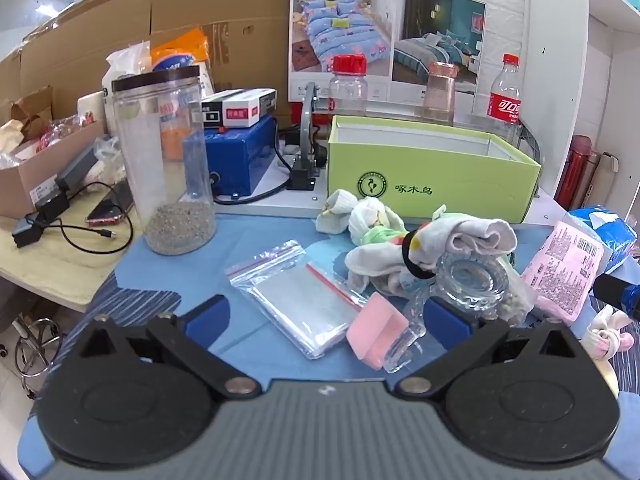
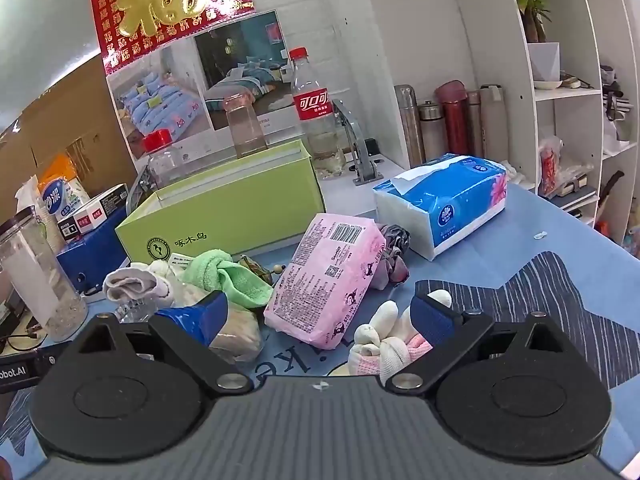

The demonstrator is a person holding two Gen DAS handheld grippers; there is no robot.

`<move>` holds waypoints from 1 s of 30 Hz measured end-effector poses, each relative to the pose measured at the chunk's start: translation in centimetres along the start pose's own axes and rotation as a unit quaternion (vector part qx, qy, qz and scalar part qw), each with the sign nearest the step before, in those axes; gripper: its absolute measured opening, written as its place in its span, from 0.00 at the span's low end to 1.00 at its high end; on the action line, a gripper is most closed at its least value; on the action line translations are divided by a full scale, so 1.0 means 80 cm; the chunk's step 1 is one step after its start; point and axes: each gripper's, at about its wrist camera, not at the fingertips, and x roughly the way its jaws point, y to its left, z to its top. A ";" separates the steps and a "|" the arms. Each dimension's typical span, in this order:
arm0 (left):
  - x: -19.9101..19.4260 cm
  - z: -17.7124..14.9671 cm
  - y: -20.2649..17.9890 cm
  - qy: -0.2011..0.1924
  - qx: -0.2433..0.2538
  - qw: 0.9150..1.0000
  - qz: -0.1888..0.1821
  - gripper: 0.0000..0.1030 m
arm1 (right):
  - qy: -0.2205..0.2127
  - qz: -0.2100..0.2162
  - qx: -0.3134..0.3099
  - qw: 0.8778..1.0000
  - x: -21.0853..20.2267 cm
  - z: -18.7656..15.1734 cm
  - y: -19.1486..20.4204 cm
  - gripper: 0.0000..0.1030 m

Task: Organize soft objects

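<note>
Blue cloth covers the bench (image 1: 256, 236), cardboard and a bedding poster (image 1: 384, 36) behind, white shelving (image 2: 560, 92) with flasks off to the right. Soft things crowd the middle: a heap of socks (image 1: 432, 248) lies just in front of the green box (image 1: 432, 168), its long axis running left to right, and a green cloth (image 2: 236, 276) sits knotted beside the pink pack (image 2: 332, 276), which leans tilted, long axis running up toward the box. Left claw (image 1: 326, 316) is spread wide over the zip bags (image 1: 296, 296) and a pink sponge (image 1: 376, 332), holding nothing. Right claw (image 2: 322, 312) gapes too, a rolled white and pink sock bundle (image 2: 384, 344) lying just inside its right finger.
</note>
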 end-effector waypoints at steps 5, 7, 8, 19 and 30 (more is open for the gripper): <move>0.004 0.001 0.002 0.003 -0.001 1.000 0.001 1.00 | 0.002 -0.004 -0.008 1.000 0.002 -0.003 0.010 0.83; 0.003 0.001 0.002 0.003 -0.002 1.000 0.001 1.00 | 0.005 -0.007 -0.012 1.000 0.004 -0.004 0.012 0.83; 0.003 0.001 0.001 0.003 -0.001 1.000 0.002 1.00 | 0.007 -0.008 -0.014 1.000 0.006 -0.005 0.014 0.83; 0.003 -0.001 0.001 0.004 0.001 1.000 0.003 1.00 | 0.048 -0.030 -0.056 0.997 0.023 -0.018 0.029 0.83; 0.003 -0.002 0.002 0.005 0.000 1.000 0.005 1.00 | 0.046 -0.034 -0.060 0.997 0.021 -0.018 0.030 0.83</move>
